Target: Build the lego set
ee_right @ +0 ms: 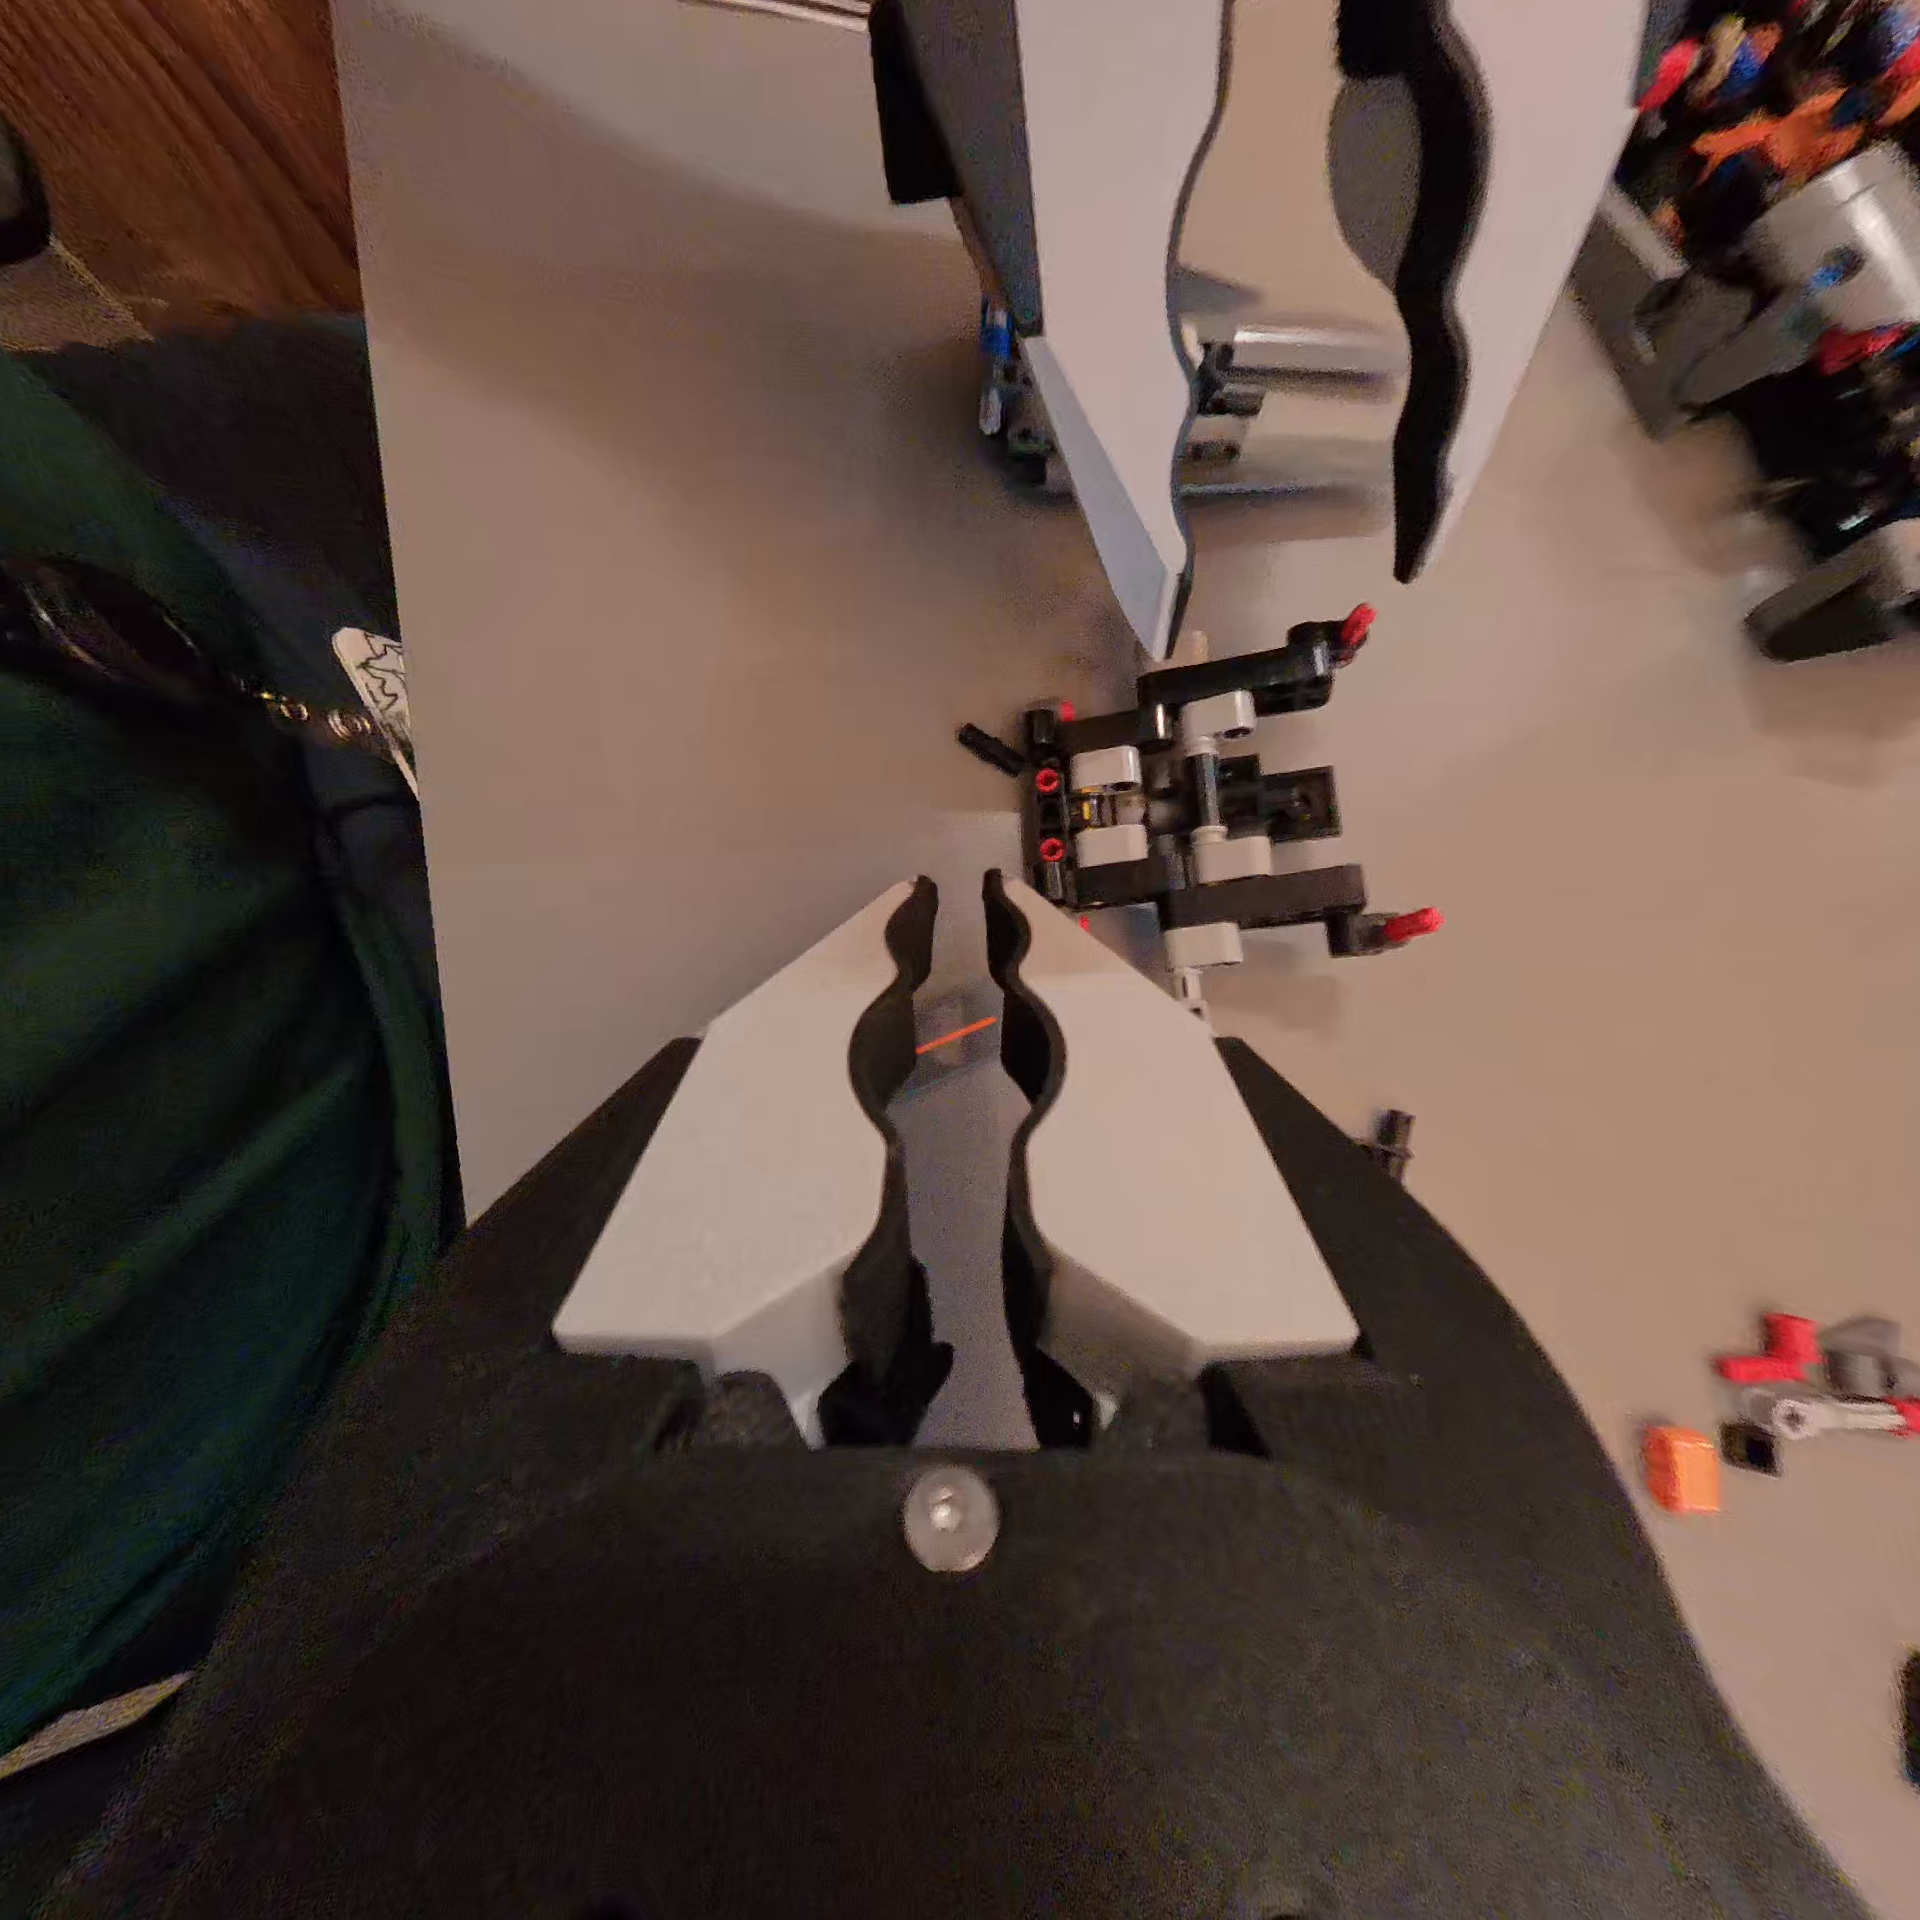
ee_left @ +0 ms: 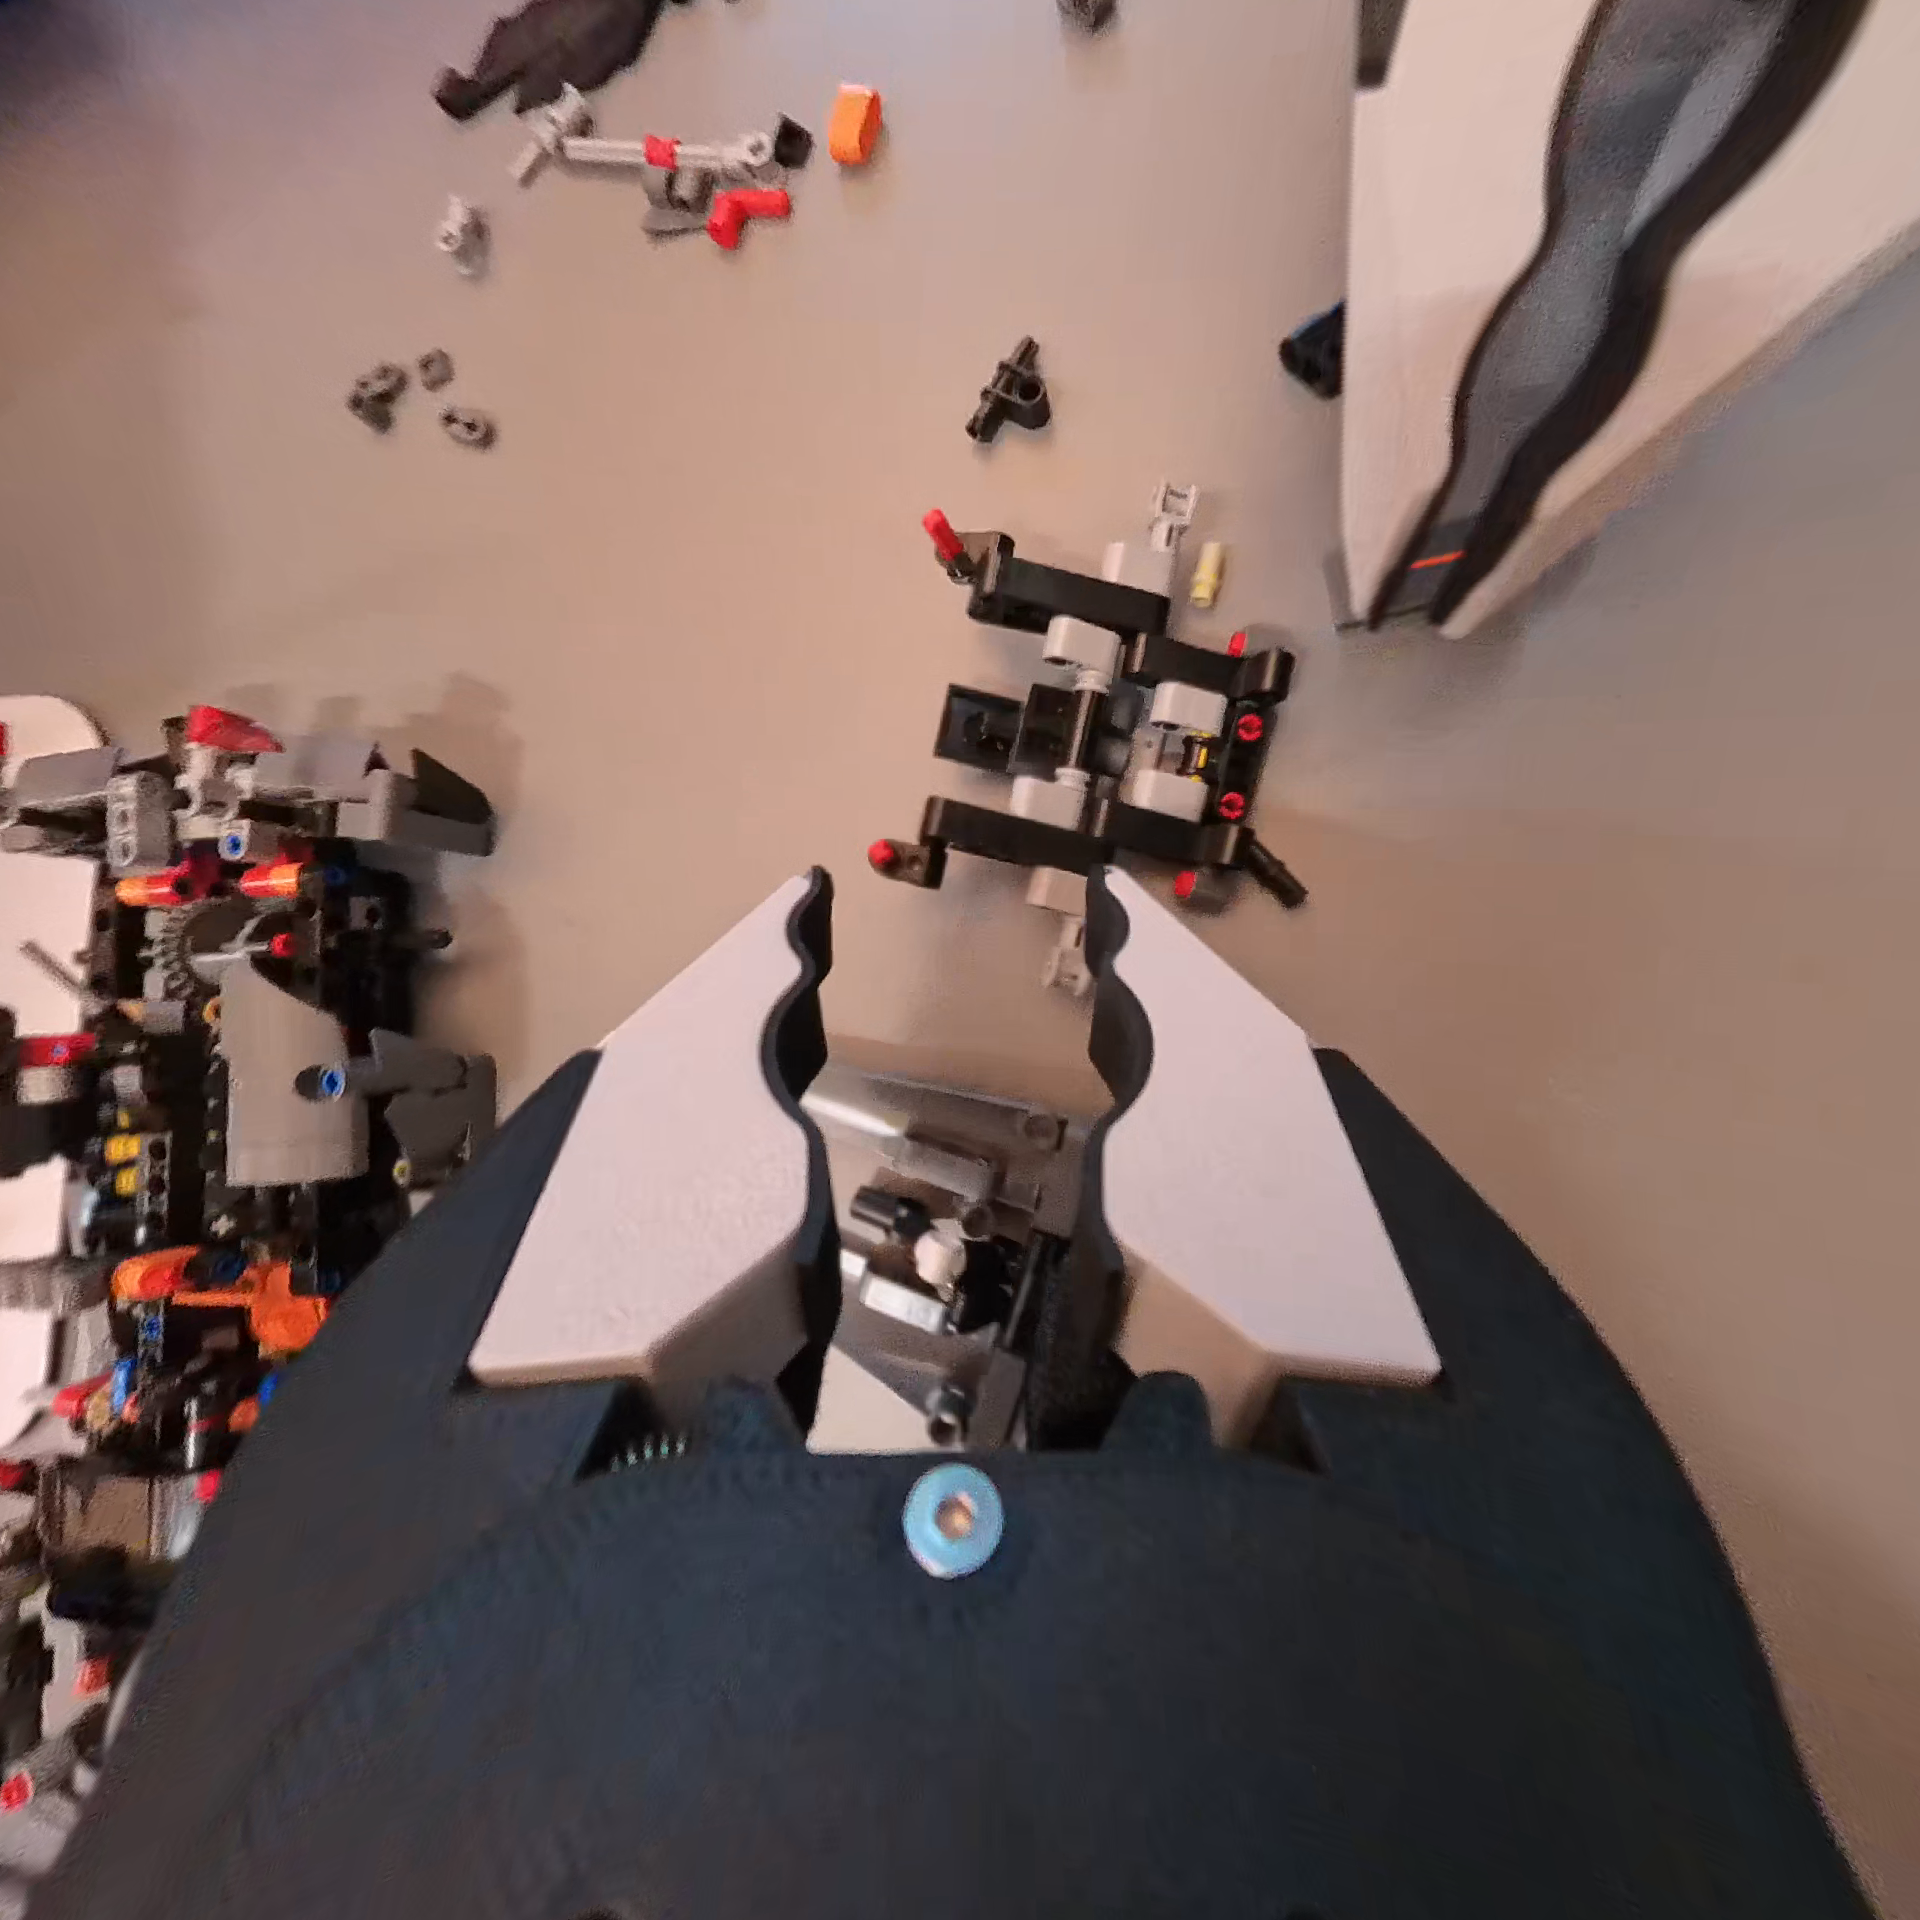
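Lego sub-assembly of black beams, pale grey connectors and red pins [ee_left: 1101, 717] lies flat on the grey tabletop [ee_left: 675, 582], between both grippers. Likely light, rigid, pins fragile; grasp the black side beams. Left gripper [ee_left: 956, 894] spread, empty; right gripper [ee_right: 961, 894] narrowly parted, empty.

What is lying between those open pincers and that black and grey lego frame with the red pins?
Nothing visible. The left gripper is open, its fingertips at the near edge of the black and grey frame, with only bare table between. The right gripper sits beside the frame's other end.
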Demonstrator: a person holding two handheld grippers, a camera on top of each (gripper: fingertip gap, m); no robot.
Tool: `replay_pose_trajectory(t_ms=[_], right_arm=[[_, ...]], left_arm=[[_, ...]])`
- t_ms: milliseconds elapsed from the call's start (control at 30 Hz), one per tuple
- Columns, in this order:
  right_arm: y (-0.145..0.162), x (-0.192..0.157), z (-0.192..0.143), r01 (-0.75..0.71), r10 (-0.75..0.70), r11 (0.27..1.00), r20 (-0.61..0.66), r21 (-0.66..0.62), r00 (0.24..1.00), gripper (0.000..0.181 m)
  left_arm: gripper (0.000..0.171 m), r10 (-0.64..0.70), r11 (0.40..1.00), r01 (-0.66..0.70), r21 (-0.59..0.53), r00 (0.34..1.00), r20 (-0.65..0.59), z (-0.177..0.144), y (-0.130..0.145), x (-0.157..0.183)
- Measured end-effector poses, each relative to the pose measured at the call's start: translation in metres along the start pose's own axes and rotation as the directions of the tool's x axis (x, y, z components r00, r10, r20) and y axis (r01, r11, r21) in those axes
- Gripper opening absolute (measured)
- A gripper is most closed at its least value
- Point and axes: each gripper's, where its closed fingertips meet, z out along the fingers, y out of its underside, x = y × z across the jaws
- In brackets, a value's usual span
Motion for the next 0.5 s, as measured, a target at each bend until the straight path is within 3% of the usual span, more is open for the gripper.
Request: replay_pose_trajectory(t_ms=[133, 300, 400, 500], right_arm=[[0.011, 0.005, 0.014, -0.046, 0.047, 0.998, 0.011, -0.051, 0.999, 0.004], [0.013, 0.032, 0.013, -0.083, 0.079, 0.995, -0.059, -0.060, 0.995, 0.011], [0.014, 0.044, 0.010, -0.069, 0.064, 0.995, -0.066, -0.073, 0.996, 0.016], [0.011, 0.050, 0.004, -0.066, 0.062, 0.996, -0.067, -0.054, 0.996, 0.021]], left_arm=[[0.044, 0.011, 0.999, -0.016, -0.046, 0.994, -0.109, 0.010, 0.002, 0.006], [0.038, -0.039, 0.999, 0.034, -0.036, 0.989, -0.141, -0.003, 0.006, 0.017], [0.050, -0.126, 0.991, 0.128, -0.044, 0.991, 0.031, -0.022, 0.018, -0.005], [0.061, -0.310, 0.950, 0.313, 0.002, 0.940, 0.146, -0.048, 0.029, -0.010]])
